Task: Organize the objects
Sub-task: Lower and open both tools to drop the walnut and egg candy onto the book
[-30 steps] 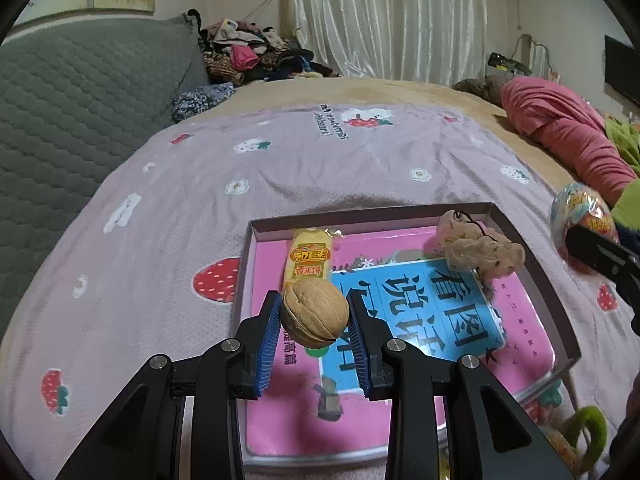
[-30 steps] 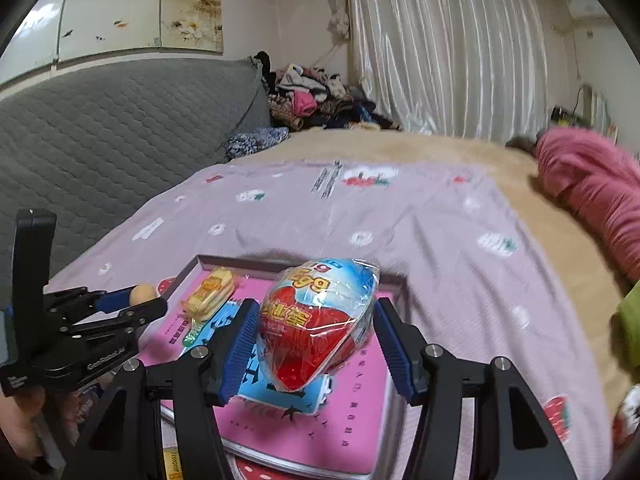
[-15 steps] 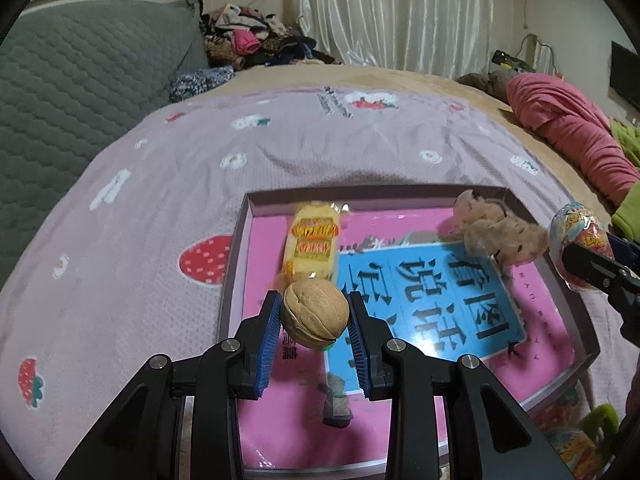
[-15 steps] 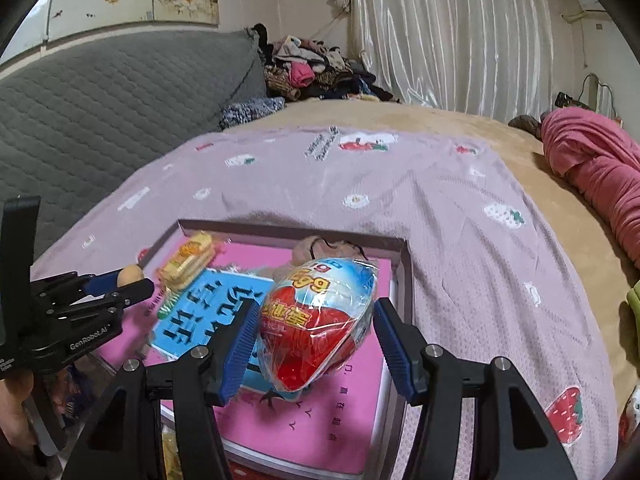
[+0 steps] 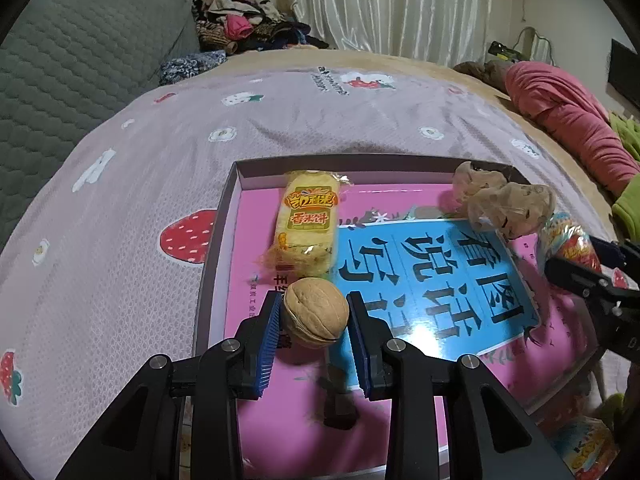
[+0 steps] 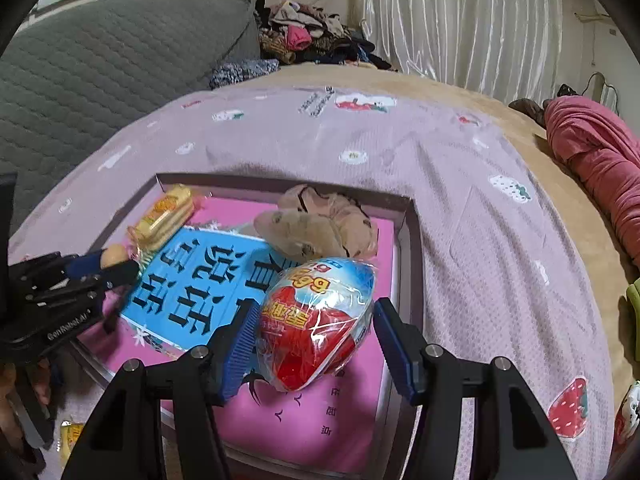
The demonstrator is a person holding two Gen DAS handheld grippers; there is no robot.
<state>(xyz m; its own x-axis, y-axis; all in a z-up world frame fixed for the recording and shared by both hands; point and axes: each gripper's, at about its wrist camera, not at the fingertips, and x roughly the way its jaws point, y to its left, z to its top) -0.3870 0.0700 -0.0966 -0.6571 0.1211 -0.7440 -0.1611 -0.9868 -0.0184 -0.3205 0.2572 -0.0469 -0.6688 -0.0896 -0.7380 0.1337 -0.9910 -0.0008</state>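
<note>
Blue-padded, the left claw [image 5: 315, 320] tilts downward over the near left part of the tray [image 5: 224, 216], clenched on a walnut [image 5: 316, 312] just short of the yellow snack pack [image 5: 307, 222]. Right of it, the right claw [image 6: 316, 340] slants down above the tray's near right corner, grasping a wrapped egg [image 6: 318, 322] before the beige plush [image 6: 316, 228].

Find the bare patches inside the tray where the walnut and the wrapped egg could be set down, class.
Tray: free pink floor near the camera, below the blue label, under the walnut held by the left gripper. Free too under the wrapped egg in the right gripper. The far edge is crowded: yellow snack pack, beige scrunchies.
</note>
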